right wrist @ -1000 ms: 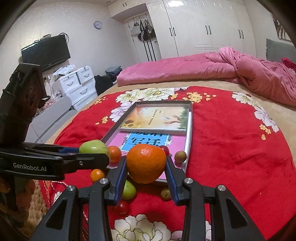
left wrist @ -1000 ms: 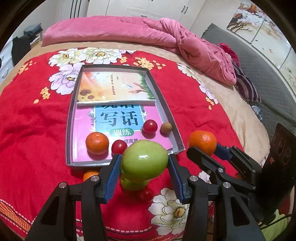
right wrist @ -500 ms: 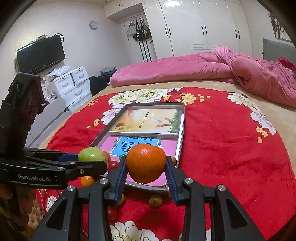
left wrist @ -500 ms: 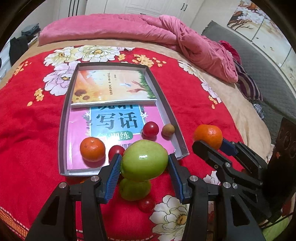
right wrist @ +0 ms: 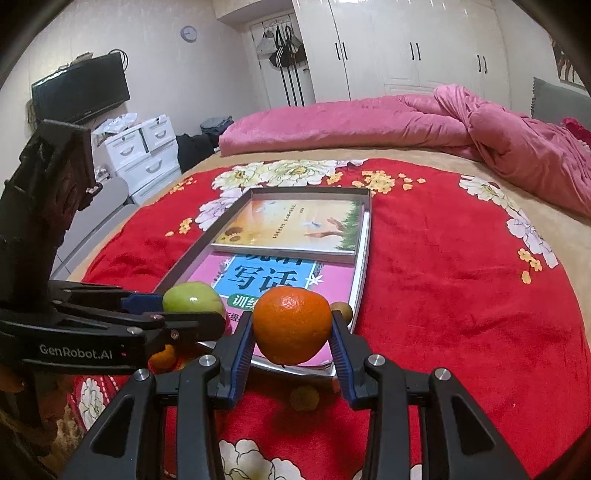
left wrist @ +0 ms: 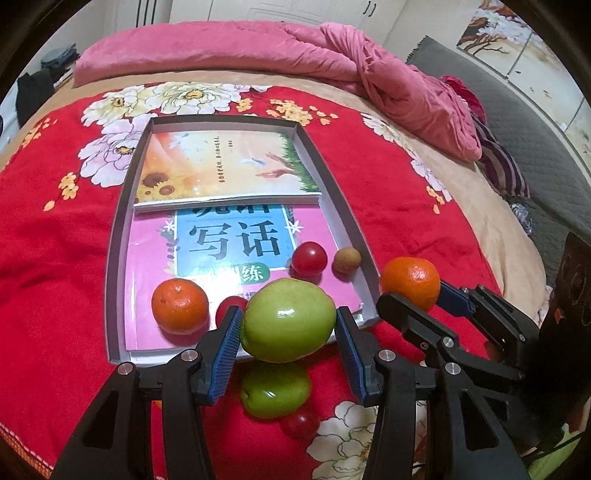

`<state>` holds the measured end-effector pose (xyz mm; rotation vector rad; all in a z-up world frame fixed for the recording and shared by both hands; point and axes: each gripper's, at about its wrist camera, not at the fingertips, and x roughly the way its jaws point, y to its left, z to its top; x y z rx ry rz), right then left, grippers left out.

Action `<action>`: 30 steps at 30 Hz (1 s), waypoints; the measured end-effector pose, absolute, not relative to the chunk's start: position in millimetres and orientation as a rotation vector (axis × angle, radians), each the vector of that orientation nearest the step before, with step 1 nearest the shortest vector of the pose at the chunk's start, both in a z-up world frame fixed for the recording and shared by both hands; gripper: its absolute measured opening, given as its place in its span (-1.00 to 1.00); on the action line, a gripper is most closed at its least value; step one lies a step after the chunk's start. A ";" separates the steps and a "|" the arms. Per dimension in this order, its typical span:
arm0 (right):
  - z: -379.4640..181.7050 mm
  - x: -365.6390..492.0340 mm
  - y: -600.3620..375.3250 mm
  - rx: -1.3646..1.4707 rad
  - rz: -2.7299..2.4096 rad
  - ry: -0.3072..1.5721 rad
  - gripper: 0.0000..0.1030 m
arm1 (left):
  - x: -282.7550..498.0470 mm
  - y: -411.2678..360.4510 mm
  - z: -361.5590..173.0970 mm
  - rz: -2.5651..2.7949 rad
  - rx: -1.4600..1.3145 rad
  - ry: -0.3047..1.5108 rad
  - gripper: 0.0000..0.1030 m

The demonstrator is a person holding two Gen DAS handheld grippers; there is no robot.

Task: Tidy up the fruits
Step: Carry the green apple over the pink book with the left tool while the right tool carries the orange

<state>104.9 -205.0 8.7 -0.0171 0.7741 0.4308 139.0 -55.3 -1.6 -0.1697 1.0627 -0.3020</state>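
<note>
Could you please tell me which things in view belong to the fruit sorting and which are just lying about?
Job:
left tool holding green apple
right tool holding orange
tray with an orange, tomatoes and a brown fruit in it
loose apple and tomato on the blanket

Lying about:
books
pink duvet
TV
drawers

Home bedroom. Bed (right wrist: pixel 461 280) with red floral blanket fills centre frame, pink duvet (right wrist: pixel 369 122) bunched along the top. White wardrobes (right wrist: pixel 406 48) upper right, wall TV (right wrist: pixel 81 86) and white drawer unit (right wrist: pixel 142 147) at left, round clock (right wrist: pixel 188 33) top left.
</note>
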 end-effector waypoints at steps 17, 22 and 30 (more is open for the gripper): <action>-15.1 121.2 -190.4 -0.120 0.423 0.826 -0.23 | 163.9 -64.1 -14.5 -0.293 -0.152 1.099 0.02; -21.1 122.5 -188.3 -0.134 0.423 0.844 -0.23 | 166.5 -66.3 -20.2 -0.290 -0.140 1.118 0.02; -26.8 124.6 -187.4 -0.142 0.414 0.864 -0.23 | 170.4 -71.0 -21.8 -0.294 -0.130 1.123 0.02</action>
